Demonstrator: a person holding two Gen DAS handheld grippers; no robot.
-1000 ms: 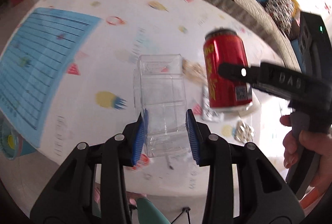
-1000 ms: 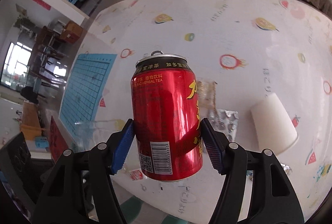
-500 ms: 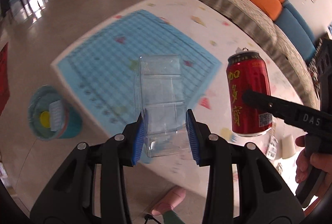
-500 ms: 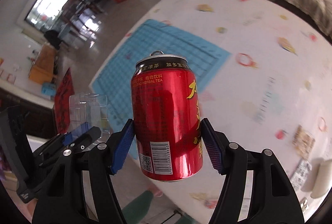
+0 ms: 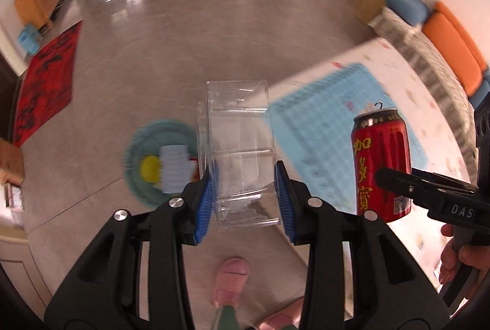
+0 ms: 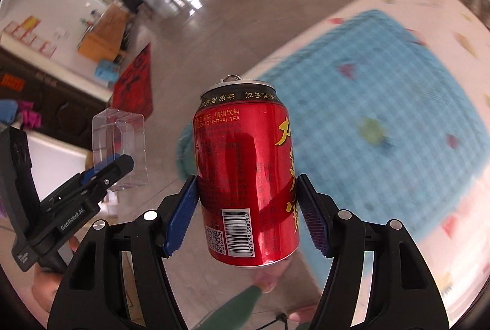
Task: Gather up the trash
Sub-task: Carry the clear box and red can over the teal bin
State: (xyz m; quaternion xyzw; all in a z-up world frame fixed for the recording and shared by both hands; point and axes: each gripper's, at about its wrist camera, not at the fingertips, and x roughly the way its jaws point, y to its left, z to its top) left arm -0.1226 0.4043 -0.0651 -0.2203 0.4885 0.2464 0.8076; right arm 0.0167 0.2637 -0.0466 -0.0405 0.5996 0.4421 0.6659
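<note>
My left gripper (image 5: 246, 198) is shut on a clear plastic box (image 5: 239, 146) and holds it in the air over the floor, just right of a teal trash bin (image 5: 144, 158) that holds a yellow item and a pale blue one. My right gripper (image 6: 246, 213) is shut on an upright red herbal tea can (image 6: 248, 177). The can also shows in the left wrist view (image 5: 381, 164), to the right of the box. The clear box and the left gripper show at the left of the right wrist view (image 6: 121, 152). The bin (image 6: 185, 152) is mostly hidden behind the can.
A white patterned table (image 5: 428, 121) with a blue grid mat (image 5: 321, 121) lies to the right. A sofa with orange and blue cushions (image 5: 453, 48) is beyond it. A red rug (image 5: 46, 82) lies on the floor at left. The person's pink slipper (image 5: 231, 281) is below.
Both grippers have swung left, away from the table and out over the floor. The teal bin has come nearer the middle of the left wrist view. Both holds are unchanged.
</note>
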